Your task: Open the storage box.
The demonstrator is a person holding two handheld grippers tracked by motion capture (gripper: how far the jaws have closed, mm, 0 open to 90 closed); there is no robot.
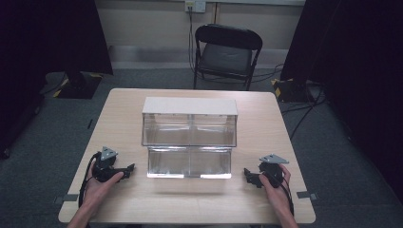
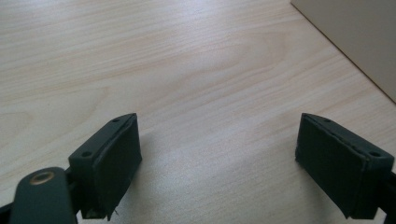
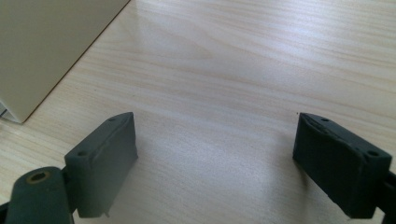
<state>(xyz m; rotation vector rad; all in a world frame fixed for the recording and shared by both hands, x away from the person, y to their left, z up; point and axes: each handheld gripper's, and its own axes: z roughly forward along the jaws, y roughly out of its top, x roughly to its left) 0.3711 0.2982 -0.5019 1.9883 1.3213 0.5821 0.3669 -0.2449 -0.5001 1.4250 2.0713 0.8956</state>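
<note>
A two-tier clear plastic organiser point(image 1: 189, 137) with a pale lid stands in the middle of the wooden table point(image 1: 123, 114); its compartments look empty. My left gripper point(image 1: 127, 170) rests near the table's front left, held by a hand, jaws pointing at the organiser's lower tier. In the left gripper view the left gripper point(image 2: 219, 158) stands open over bare wood. My right gripper point(image 1: 248, 175) rests at the front right, jaws pointing left toward the organiser. The right gripper point(image 3: 215, 158) is open too, with nothing between its pads.
A beige side of the organiser shows at a corner of each gripper view point(image 2: 355, 37) point(image 3: 46, 46). A black folding chair point(image 1: 227, 52) stands behind the table. Dark curtains hang at both sides, and cables lie on the grey floor at the right.
</note>
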